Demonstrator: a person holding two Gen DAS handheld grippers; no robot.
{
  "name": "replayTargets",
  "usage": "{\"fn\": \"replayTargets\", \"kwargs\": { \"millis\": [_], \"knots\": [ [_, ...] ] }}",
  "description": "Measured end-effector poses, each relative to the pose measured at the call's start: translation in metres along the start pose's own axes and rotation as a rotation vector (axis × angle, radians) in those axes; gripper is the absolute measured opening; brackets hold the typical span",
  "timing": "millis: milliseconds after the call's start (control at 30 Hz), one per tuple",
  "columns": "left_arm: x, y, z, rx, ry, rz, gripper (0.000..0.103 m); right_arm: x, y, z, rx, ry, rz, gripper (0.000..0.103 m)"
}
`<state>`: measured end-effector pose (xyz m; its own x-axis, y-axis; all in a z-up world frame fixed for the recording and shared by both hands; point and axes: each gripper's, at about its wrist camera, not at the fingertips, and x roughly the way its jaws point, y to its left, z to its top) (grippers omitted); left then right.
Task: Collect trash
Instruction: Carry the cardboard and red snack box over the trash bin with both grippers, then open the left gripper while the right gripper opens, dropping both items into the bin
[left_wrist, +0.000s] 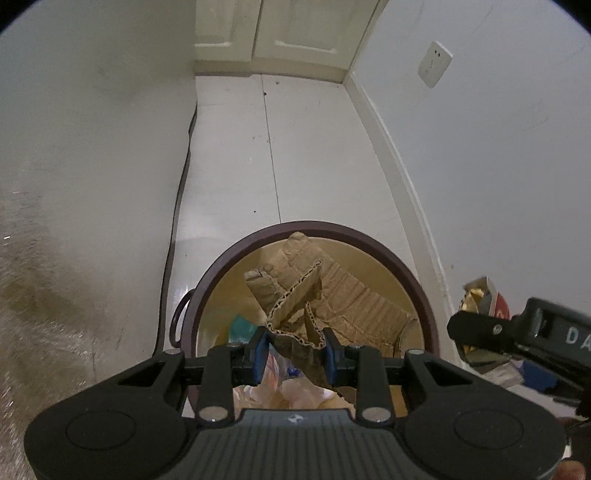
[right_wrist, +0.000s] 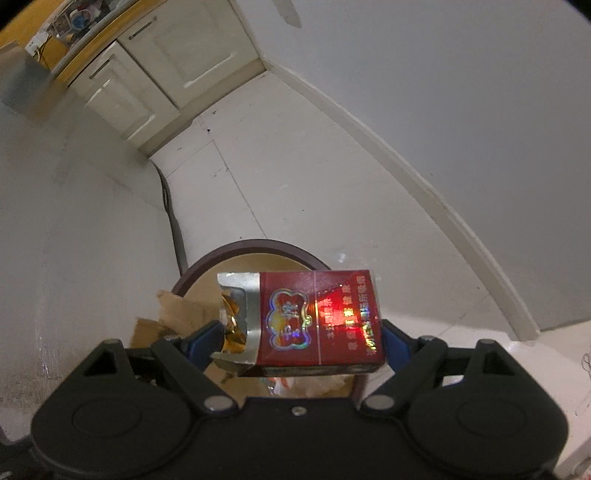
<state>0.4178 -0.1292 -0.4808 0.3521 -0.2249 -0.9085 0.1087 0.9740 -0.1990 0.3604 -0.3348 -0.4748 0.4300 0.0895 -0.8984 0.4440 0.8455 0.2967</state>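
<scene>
Hovering over one round brown-rimmed bin (left_wrist: 424, 291) are two black grippers. The right gripper (right_wrist: 295, 341) clamps one red cigarette pack (right_wrist: 317, 321) with torn silver foil, held across the bin's rim. The left gripper (left_wrist: 294, 354) pinches one crumpled corrugated cardboard piece (left_wrist: 295, 314) above the bin's cardboard and wrappers. White floor (left_wrist: 295, 155) stretches ahead between two walls.

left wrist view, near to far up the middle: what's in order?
left gripper → cardboard it grips, over the bin → bin's far rim → bare floor → cabinet doors
</scene>
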Motion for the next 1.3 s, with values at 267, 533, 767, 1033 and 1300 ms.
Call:
{"fn": "replayTargets", "kwargs": {
  "millis": [267,533,767,1033,1300],
  "knots": [
    [0.031,-0.003,-0.001,0.051,0.061,0.023,0.032,0.013,0.009,0.014,-0.068,0.034,0.004,0.089],
    [0.053,-0.008,0.003,0.06,0.05,0.028,0.042,0.042,0.002,0.017,-0.059,0.09,-0.009,0.089],
    [0.056,-0.018,0.001,0.126,0.084,0.034,0.076,0.054,-0.004,0.018,-0.038,0.105,0.014,0.089],
    [0.052,-0.02,0.001,0.19,0.119,0.098,0.09,0.066,-0.006,0.018,-0.015,0.14,0.012,0.089],
    [0.044,-0.012,0.004,0.206,0.104,0.126,0.102,0.078,0.006,0.019,-0.045,0.141,0.024,0.089]
  ]
}}
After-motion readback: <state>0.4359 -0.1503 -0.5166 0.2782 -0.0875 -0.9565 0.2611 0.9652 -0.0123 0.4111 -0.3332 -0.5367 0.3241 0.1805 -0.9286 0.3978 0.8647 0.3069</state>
